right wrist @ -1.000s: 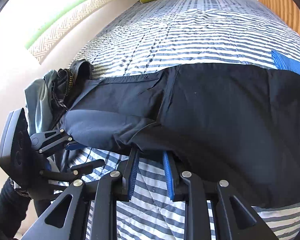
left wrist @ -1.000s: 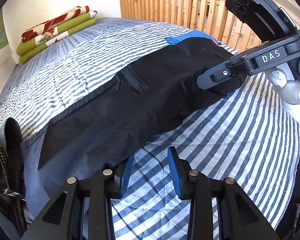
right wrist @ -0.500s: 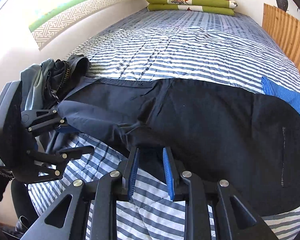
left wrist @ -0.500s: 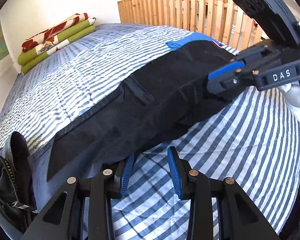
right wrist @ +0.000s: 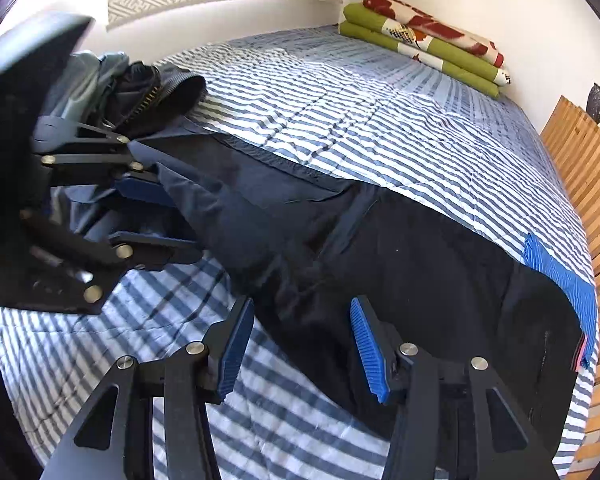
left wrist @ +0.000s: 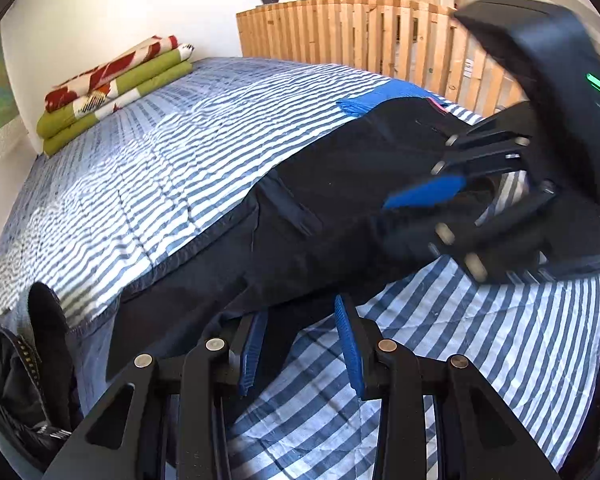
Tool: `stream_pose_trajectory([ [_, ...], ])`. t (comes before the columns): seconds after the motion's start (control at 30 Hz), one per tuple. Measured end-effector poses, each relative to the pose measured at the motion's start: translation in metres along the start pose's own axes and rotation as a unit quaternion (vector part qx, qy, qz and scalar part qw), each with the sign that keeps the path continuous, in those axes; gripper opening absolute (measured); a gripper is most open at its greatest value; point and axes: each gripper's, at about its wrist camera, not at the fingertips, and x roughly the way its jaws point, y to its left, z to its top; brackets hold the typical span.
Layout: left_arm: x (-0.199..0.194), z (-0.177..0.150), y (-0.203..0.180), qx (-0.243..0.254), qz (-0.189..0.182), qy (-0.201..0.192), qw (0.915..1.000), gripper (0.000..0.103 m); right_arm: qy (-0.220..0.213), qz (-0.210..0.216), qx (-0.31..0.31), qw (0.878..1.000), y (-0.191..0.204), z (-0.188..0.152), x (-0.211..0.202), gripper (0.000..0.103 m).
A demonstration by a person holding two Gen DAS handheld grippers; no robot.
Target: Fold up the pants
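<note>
Jaws of the right gripper [right wrist: 300, 344] had just been opening, cloth between; left gripper [left wrist: 300, 344] jaws stood partly apart; pants [left wrist: 340, 208] lay folded lengthwise, crosswise folds remaining.

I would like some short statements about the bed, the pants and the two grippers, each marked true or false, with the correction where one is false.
1. The dark pants lie stretched across a striped bedspread. True.
2. The folded blankets lie on top of the pants. False: they are stacked at the far end of the bed, apart from the pants.
3. The right gripper has its pads apart, with pants fabric between them. True: the jaws have just been opening.
4. A wooden slatted panel stands beside the bed. True.
5. The left gripper is above bare floor. False: it is above the bedspread at the pants' edge.
</note>
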Motion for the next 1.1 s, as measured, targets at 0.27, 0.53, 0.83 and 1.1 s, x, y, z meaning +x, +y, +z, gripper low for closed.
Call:
stream_pose_trajectory([
  [0.27, 0.035, 0.014, -0.021, 0.010, -0.084, 0.012, 0.9963, 0.050, 0.025, 0.079, 0.089, 0.993, -0.041, 0.020, 0.003, 0.006],
  [0.53, 0.051, -0.011, -0.070, 0.045, -0.168, 0.056, 0.9832, 0.053, 0.037, 0.126, 0.137, 0.982, -0.061, 0.023, 0.003, 0.006],
  [0.83, 0.065, 0.034, -0.049, -0.057, -0.224, -0.015, 0.9728, 0.068, 0.038, 0.149, 0.148, 0.977, -0.064, 0.021, 0.004, 0.006],
  [1.1, 0.082, 0.012, -0.075, -0.058, -0.266, 0.011, 0.9620, 0.014, 0.035, 0.176, 0.182, 0.967, -0.087, 0.019, 0.005, 0.005],
])
